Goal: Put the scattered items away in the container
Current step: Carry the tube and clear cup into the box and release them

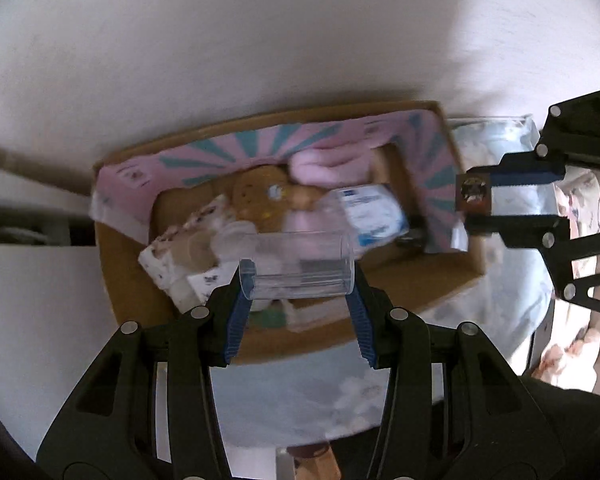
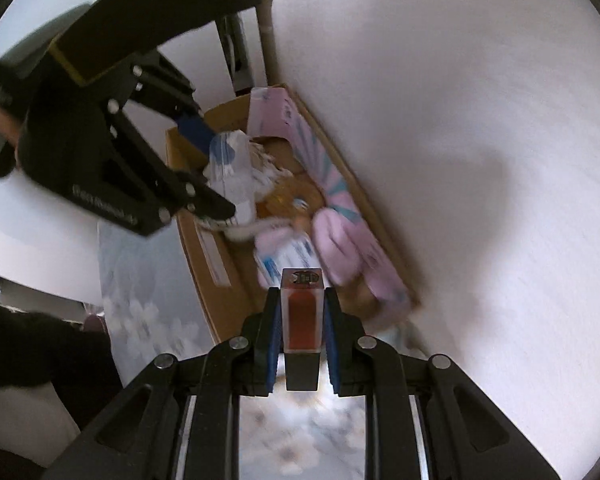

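An open cardboard box (image 1: 132, 280) with pink and teal flaps holds several items: a gingerbread-man toy (image 1: 256, 196), pink cloth (image 1: 324, 164), a white and blue packet (image 1: 372, 216). My left gripper (image 1: 298, 276) is shut on a clear plastic tube (image 1: 300, 268), held sideways above the box. My right gripper (image 2: 302, 300) is shut on a square lip-gloss tube (image 2: 302, 308) with red liquid and a black cap, above the box's near end (image 2: 220, 300). In the left wrist view it (image 1: 476, 198) hovers by the box's right flap. The left gripper (image 2: 212, 176) shows over the box's far end.
The box lies on a pale floral cloth (image 1: 300, 396) against a white wall (image 1: 260, 40). The cloth also shows in the right wrist view (image 2: 140, 280). A dark sleeve (image 2: 32, 344) is at the left.
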{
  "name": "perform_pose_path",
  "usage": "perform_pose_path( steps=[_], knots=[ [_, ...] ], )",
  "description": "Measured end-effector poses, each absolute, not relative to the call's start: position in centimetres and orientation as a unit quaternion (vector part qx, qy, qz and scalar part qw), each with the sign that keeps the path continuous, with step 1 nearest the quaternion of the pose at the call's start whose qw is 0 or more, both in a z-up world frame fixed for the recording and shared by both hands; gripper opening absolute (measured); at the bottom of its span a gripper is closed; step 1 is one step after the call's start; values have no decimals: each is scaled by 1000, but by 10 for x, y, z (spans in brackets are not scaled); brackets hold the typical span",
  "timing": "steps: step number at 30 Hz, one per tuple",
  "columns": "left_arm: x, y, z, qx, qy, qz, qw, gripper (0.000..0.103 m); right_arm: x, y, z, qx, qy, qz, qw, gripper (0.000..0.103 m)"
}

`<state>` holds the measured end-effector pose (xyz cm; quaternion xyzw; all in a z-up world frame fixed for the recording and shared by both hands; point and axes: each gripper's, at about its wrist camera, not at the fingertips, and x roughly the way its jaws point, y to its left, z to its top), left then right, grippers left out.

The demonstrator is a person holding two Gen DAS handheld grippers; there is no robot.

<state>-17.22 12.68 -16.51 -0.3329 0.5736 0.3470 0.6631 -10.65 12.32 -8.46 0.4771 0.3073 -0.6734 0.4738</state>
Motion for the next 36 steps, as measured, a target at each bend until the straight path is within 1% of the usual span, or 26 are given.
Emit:
perform_pose_path(
  steps=[3,7,8,9,10,11,12,13,16,20,23,26,36],
  knots=[
    [-196,130,-178,-365,550,347,666,42,-109,105,-92,491,301,-668,471,18],
    [-208,131,-184,-354,544,359,671,42,-113,88,-101,508,291,-663,467,18],
    [-209,131,-183,-350,542,364,672,50,-114,86,-102,514,287,-662,465,18],
    [-211,130,-181,-342,542,377,669,61,-116,83,-106,526,282,-658,459,20],
    [-213,129,-180,-335,541,387,668,96,-116,79,-110,532,281,-658,453,35],
    [-214,125,-177,-323,535,395,673,102,-117,78,-111,538,283,-660,441,49],
    [-216,122,-173,-315,527,397,682,103,-117,78,-114,545,286,-664,425,70],
    [-217,117,-169,-307,520,393,694,103,-117,79,-114,546,283,-667,421,72],
    [-221,109,-168,-293,521,402,693,103,-117,82,-119,559,256,-673,410,72],
    [-223,105,-166,-286,517,398,702,103,-117,86,-120,558,254,-700,365,72],
    [-223,105,-165,-288,516,396,703,103,-116,87,-118,561,241,-702,367,72],
    [-222,106,-162,-286,515,397,704,103,-114,86,-116,556,254,-705,360,72],
    [-217,107,-159,-277,517,398,705,103,-110,82,-118,562,255,-701,357,72]
  ],
)
